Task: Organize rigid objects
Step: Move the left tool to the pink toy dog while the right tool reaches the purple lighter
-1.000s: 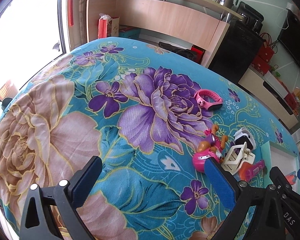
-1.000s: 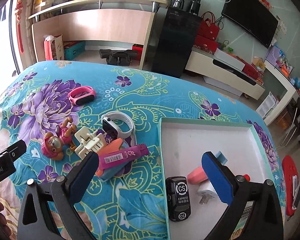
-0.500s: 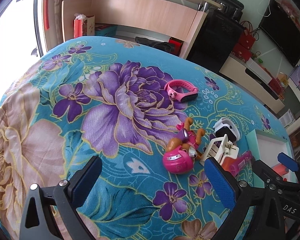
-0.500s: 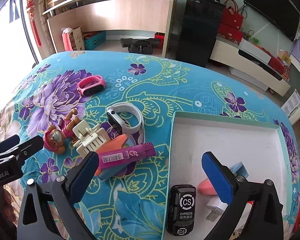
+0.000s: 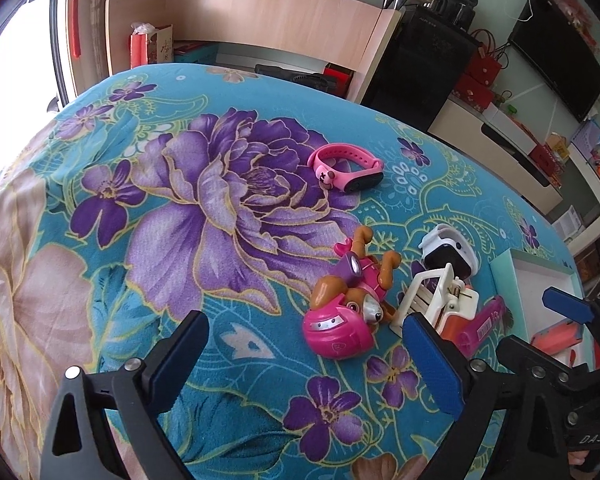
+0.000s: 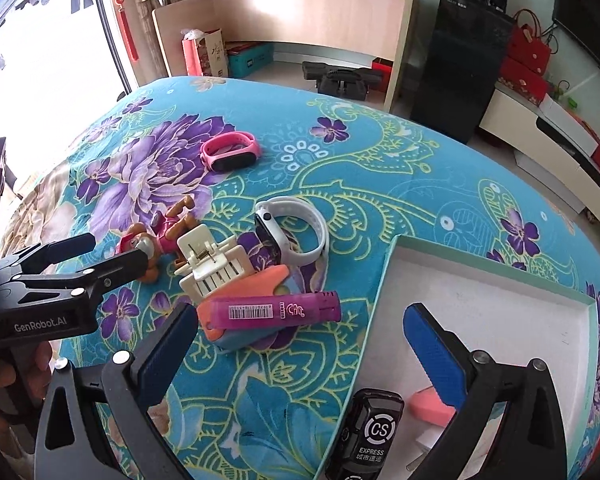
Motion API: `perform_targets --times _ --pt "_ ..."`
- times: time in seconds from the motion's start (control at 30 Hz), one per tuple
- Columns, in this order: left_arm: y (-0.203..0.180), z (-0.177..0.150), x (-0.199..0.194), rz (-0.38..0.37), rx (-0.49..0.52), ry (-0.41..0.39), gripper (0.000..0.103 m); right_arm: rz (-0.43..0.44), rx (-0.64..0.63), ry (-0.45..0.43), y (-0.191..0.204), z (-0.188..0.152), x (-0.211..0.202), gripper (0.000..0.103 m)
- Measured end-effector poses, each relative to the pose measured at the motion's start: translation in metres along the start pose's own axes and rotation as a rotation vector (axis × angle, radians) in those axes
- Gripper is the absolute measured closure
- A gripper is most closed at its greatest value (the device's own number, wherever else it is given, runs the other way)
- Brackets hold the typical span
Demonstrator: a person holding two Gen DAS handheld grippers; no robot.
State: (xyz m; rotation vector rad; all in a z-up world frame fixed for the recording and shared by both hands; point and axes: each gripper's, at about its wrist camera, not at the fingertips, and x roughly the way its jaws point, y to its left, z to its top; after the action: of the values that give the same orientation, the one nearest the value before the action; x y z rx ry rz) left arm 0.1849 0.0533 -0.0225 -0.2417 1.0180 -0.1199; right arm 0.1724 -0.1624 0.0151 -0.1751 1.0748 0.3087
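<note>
Both views have closed in on the pile since a second ago: the pink-helmeted brown toy pup (image 5: 350, 312) now sits just ahead of the left hand-held gripper (image 5: 304, 350), nearer its right finger, where earlier it lay farther off to the right.

That left hand-held gripper hangs spread wide and empty over the flowered turquoise cloth (image 5: 148, 208), lined up, I judge, to take the pup next. Beyond the pup and apart from the rest lies a pink rubber wristband (image 5: 346, 170).

The right hand-held gripper (image 6: 300, 350) is also spread and holds nothing. Straight ahead of it, between its fingers, a purple plastic stick with a barcode label (image 6: 274, 312) rests across an orange piece. Behind these sit a cream spring clip (image 6: 212, 262) and a white smartwatch (image 6: 292, 232), touching in one heap, likely gathered there as the unsorted lot.

Off its right finger stands the shallow white tray with a mint rim (image 6: 496, 312). Near the tray's close edge lie a black "CS EXPRESS" fob (image 6: 370, 436) and a pink eraser-like block (image 6: 428, 408), so sorting is part done; most items remain outside on the cloth.
</note>
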Motion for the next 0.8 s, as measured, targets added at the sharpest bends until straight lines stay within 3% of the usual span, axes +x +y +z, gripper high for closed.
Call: perform_targets --times 0.3,0.5,0.8 --pt "0.001 0.000 0.007 -0.006 -0.006 0.012 0.010 0.057 -0.101 0.055 0.011 0.004 0.014 0.002" --pt "0.003 0.000 0.007 -0.010 -0.010 0.009 0.012 0.127 -0.080 0.098 0.007 0.009 0.024 0.002" --pt "-0.002 0.001 0.009 -0.024 0.012 0.004 0.023 0.135 -0.113 0.147 0.013 0.012 0.034 0.003"
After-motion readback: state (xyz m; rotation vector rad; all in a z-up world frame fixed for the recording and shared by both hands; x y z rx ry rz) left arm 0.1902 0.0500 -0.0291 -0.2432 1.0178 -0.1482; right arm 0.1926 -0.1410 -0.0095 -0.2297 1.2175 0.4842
